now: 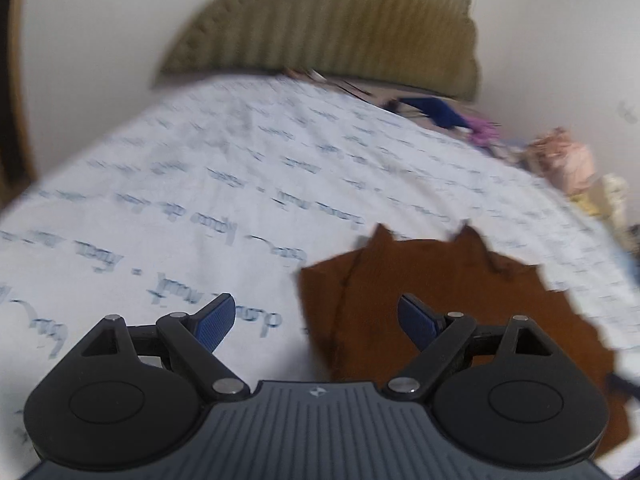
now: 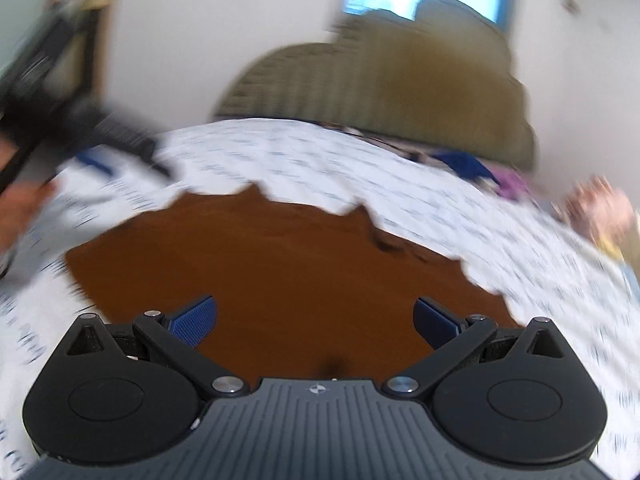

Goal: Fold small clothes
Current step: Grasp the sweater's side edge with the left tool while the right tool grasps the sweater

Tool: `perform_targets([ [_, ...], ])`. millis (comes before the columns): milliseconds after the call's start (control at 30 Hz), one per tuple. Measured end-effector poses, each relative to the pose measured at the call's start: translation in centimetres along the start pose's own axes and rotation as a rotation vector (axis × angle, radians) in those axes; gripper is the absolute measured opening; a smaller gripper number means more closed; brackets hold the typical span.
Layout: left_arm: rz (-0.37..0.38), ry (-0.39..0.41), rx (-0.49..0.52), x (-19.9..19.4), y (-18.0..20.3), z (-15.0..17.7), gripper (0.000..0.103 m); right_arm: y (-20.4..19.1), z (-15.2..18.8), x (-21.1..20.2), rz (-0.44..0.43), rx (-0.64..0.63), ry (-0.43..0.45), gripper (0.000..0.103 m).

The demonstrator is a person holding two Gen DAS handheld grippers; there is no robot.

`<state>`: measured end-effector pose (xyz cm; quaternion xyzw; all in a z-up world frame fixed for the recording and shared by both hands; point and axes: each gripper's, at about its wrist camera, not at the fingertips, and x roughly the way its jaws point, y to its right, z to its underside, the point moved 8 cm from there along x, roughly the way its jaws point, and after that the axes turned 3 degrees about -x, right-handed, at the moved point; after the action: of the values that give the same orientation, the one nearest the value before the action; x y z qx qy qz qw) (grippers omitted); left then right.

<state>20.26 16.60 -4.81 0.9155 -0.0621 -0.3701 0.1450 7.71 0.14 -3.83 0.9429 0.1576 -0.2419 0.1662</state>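
A small brown garment (image 1: 432, 300) lies flat on the white printed bedsheet (image 1: 200, 184). In the left wrist view it is at the lower right, and my left gripper (image 1: 316, 320) is open and empty above its left edge. In the right wrist view the garment (image 2: 280, 264) fills the middle, and my right gripper (image 2: 316, 320) is open and empty just above it. The left gripper (image 2: 80, 136) shows blurred at the far left of that view, beyond the garment.
An olive padded headboard (image 1: 328, 36) stands at the far end of the bed against white walls. Blue and purple clothes (image 1: 440, 112) lie near it. A pink bundle (image 1: 568, 160) sits at the bed's right side. Both views are motion-blurred.
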Motion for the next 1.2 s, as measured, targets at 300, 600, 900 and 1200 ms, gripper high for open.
perform_targets([
  [300,0.293,-0.204,-0.168,4.3,-0.6,-0.3,0.089,-7.6,-0.1,1.0,-0.04,-0.273,-0.051,0.102],
  [600,0.361,-0.298,-0.237,8.4,0.0,0.6,0.089,-9.1,-0.1,3.5,0.088,-0.354,-0.039,0.101],
  [900,0.46,-0.34,-0.343,11.8,1.4,-0.6,0.09,-9.7,-1.3,6.5,0.161,-0.36,-0.01,0.1],
  [1200,0.336,-0.317,-0.232,13.3,3.6,-1.3,0.052,-11.6,-1.8,8.0,0.106,-0.412,-0.013,0.037],
])
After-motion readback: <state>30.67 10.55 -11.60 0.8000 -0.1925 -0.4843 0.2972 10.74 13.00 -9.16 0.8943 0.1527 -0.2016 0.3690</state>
